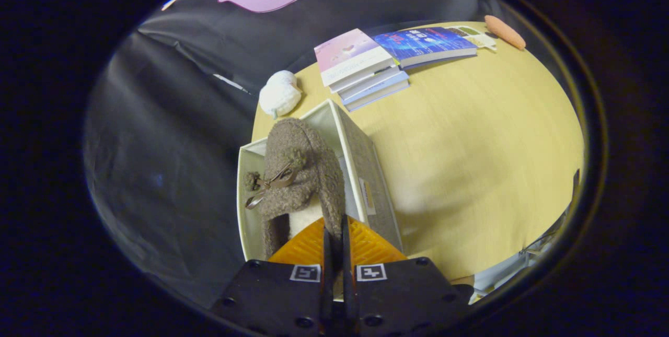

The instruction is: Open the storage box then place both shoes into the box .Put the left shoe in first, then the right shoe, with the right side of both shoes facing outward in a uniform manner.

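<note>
My tongs (pixel 334 232) pinch the rim of a fuzzy brown shoe (pixel 298 175), hanging over the open box (pixel 360 164) at centre frame. I should lower it straight, keep it level, then release gently.

Shoe (pixel 300 170): rough nubby boucle-like cloth, matt, pale fleecy lining. Gripper (pixel 334 232) fingers pinch its edge. Storage box (pixel 366 170): woven fabric outside, smooth pale inside. Table (pixel 470 143): smooth light wood-grain, slight sheen. Books (pixel 366 65): glossy paper covers.
</note>
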